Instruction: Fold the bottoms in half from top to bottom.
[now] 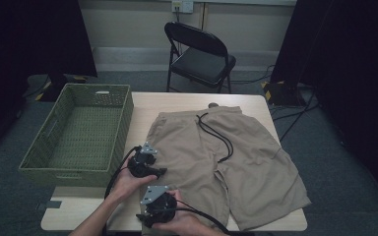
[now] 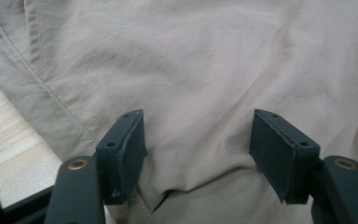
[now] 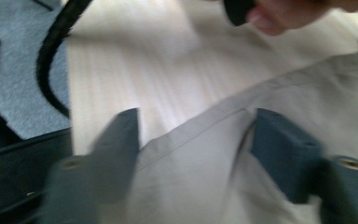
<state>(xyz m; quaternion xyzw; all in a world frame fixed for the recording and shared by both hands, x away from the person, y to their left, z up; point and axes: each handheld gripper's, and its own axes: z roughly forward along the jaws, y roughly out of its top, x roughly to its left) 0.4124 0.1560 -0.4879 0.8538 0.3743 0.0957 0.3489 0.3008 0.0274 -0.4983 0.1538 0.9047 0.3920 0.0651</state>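
Observation:
Khaki shorts (image 1: 246, 167) with a black drawstring (image 1: 216, 137) lie spread flat on a light wooden table (image 1: 142, 105). My left gripper (image 1: 160, 171) rests at the shorts' left side. In the left gripper view it (image 2: 198, 135) stands open just above the creased fabric (image 2: 205, 60), with a seam and fold near its left pad (image 2: 128, 149). My right gripper (image 1: 147, 214) is at the near-left leg hem. In the blurred right gripper view it (image 3: 196, 135) is open, with the hem edge (image 3: 200, 119) running between its jaws.
A green woven basket (image 1: 128, 118) stands empty at the table's left, close to my left hand. A black folding chair (image 1: 202, 59) stands behind the table. Grey carpet and cables surround it. The left gripper's cable (image 3: 51, 51) trails off the table's near-left edge.

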